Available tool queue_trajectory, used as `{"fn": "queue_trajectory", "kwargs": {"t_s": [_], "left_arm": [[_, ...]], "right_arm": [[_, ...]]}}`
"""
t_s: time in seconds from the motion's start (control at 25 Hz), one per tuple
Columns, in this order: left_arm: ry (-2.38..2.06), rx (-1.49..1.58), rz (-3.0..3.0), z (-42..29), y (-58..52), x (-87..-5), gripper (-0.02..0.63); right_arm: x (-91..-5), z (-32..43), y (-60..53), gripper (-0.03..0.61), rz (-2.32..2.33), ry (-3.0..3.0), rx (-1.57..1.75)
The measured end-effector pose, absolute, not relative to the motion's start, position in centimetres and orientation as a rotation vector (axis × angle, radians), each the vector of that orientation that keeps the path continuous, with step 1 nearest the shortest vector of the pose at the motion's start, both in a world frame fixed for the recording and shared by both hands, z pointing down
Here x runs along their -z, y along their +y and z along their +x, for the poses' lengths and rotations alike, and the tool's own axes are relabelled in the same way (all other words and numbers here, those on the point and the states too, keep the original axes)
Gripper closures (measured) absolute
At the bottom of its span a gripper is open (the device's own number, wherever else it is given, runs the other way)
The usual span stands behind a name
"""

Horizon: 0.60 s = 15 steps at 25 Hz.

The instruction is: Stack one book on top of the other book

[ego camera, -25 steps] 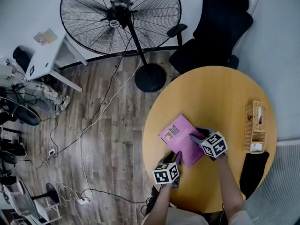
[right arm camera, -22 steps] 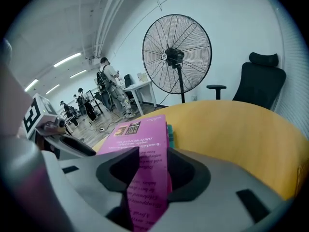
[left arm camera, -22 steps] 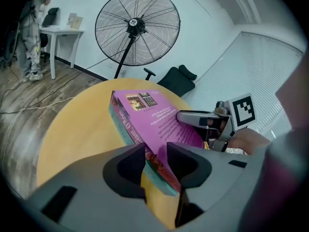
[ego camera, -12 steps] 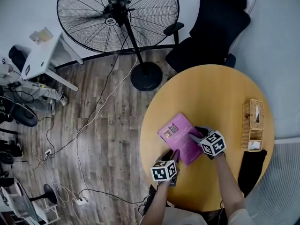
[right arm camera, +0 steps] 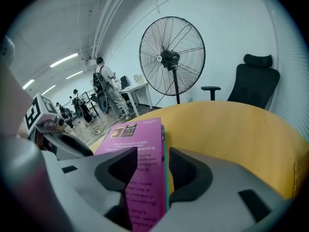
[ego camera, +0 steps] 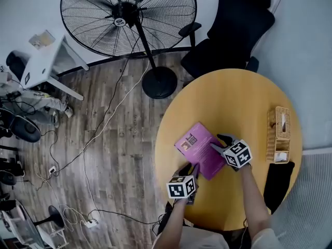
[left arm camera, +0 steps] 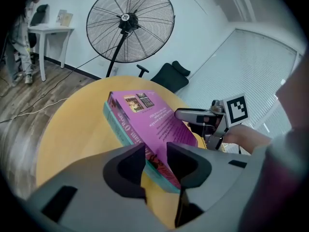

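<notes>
A magenta book [ego camera: 199, 149] lies on the round yellow table [ego camera: 244, 102], stacked on a teal book whose spine [left arm camera: 118, 127] shows beneath it in the left gripper view. My left gripper [ego camera: 189, 170] is at the stack's near corner. Its jaws are opening, and the corner of the books [left arm camera: 159, 144] sits between them without a clear press. My right gripper [ego camera: 219, 141] reaches in from the right, and its jaws are opening too. The magenta cover [right arm camera: 140, 144] and the thin teal edge [right arm camera: 164, 178] run between its pads.
A wicker box [ego camera: 279, 134] stands near the table's right edge, with a dark object [ego camera: 277, 183] below it. A large floor fan [ego camera: 129, 19] and a black office chair [ego camera: 233, 27] are beyond the table. Cables [ego camera: 98, 139] trail over the wooden floor. People stand far off [right arm camera: 104, 88].
The head view has drifted a little. The books and both grippers keep their places on the table.
</notes>
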<state>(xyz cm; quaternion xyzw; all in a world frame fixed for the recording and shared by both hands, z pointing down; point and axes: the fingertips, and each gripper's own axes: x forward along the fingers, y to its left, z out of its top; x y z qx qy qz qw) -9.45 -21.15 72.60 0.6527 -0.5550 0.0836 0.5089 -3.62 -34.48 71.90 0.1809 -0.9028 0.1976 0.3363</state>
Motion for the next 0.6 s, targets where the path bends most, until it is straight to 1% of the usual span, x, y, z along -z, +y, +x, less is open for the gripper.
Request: {"fn": "queue_trajectory", "kwargs": {"t_s": [0.28, 0.6], "left_arm": [[-1.278, -0.337, 1.679, -11.0, -20.3, -72.1, 0.459], [-1.226, -0.472, 1.8, -11.8, -19.5, -71.0, 0.459]], "right_arm": [[-69.1, -2.0, -33.1, 0.368, 0.626, -2.371, -0.579], [-70.0, -0.3, -27.7, 0.368, 0.783, -2.34, -0.728]]}}
